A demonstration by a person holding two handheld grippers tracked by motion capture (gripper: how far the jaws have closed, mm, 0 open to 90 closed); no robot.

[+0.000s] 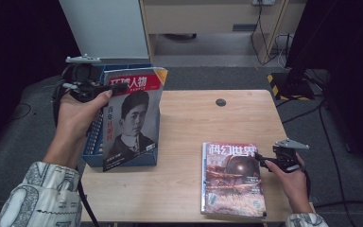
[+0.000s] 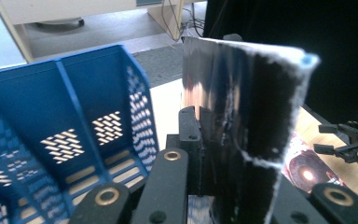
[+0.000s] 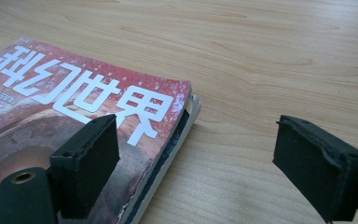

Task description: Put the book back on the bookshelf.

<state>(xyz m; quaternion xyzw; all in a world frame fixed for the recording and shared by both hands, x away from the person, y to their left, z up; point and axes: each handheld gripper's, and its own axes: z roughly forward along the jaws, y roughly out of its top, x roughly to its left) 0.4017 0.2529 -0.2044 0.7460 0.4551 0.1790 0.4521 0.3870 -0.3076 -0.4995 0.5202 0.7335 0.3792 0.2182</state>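
Two magazines show in the high view: the left tongs [image 1: 105, 90] grip a portrait-cover magazine [image 1: 132, 118] by its top edge, upright at the front of the blue file rack [image 1: 92, 142] on the counter [image 1: 189, 127]. A red-cover magazine [image 1: 231, 177] lies flat near the right tongs [image 1: 261, 158].

From the left gripper view, the left tongs [image 2: 200, 140] are clamped on the portrait-cover magazine [image 2: 256, 116], just beside the blue file rack [image 2: 74, 116].

From the right gripper view, the right tongs [image 3: 193, 154] are spread wide, one jaw over the red-cover magazine [image 3: 74, 102] corner, the other over bare counter [image 3: 261, 56].
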